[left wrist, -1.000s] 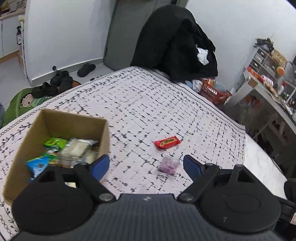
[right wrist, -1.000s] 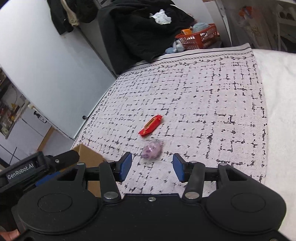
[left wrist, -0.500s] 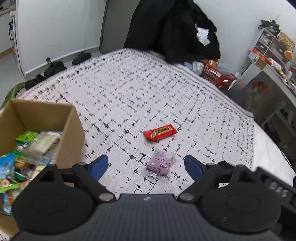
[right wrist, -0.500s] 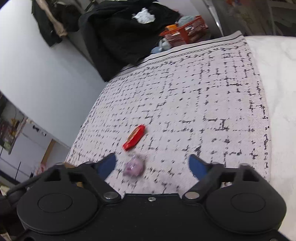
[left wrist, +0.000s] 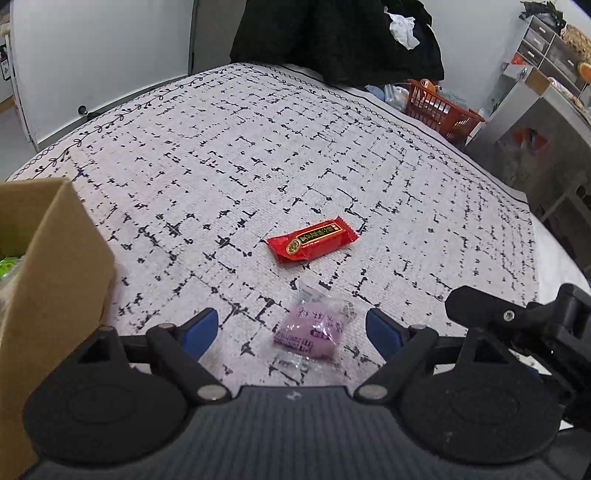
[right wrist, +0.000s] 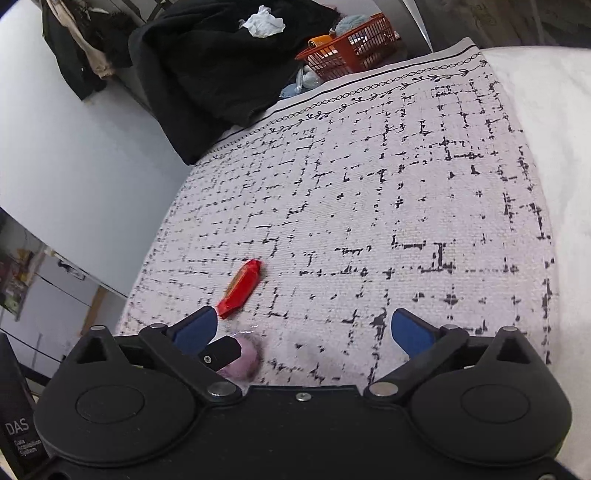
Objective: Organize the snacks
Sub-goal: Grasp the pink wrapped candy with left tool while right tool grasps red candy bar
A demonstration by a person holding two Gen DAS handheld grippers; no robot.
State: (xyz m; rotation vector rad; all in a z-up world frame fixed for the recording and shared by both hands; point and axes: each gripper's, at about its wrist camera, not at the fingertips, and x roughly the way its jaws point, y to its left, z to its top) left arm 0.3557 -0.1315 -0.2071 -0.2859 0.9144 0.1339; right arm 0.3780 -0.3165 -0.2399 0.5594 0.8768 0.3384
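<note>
A purple snack packet (left wrist: 312, 332) lies on the patterned cloth (left wrist: 258, 147), between the blue fingertips of my left gripper (left wrist: 291, 330). That gripper's jaws are closing slightly and its pads stand clear of the packet. A red snack bar (left wrist: 313, 240) lies just beyond. The cardboard box (left wrist: 55, 258) holding several snacks is at the left edge. My right gripper (right wrist: 303, 330) is open wide over bare cloth, with the red snack bar (right wrist: 242, 288) by its left fingertip. The purple packet (right wrist: 247, 358) is partly hidden behind a left gripper finger (right wrist: 221, 350).
A pile of black clothes (left wrist: 332, 33) and an orange basket (left wrist: 439, 110) lie past the cloth's far edge. Shelves (left wrist: 546, 48) stand at the right. White bedding (right wrist: 554, 147) borders the cloth on the right. My right gripper's body (left wrist: 517, 325) is close beside the left one.
My left gripper came down and forward until the purple packet lay between its fingers, and the box slid to the left edge. The right gripper's jaws opened wide as it lowered.
</note>
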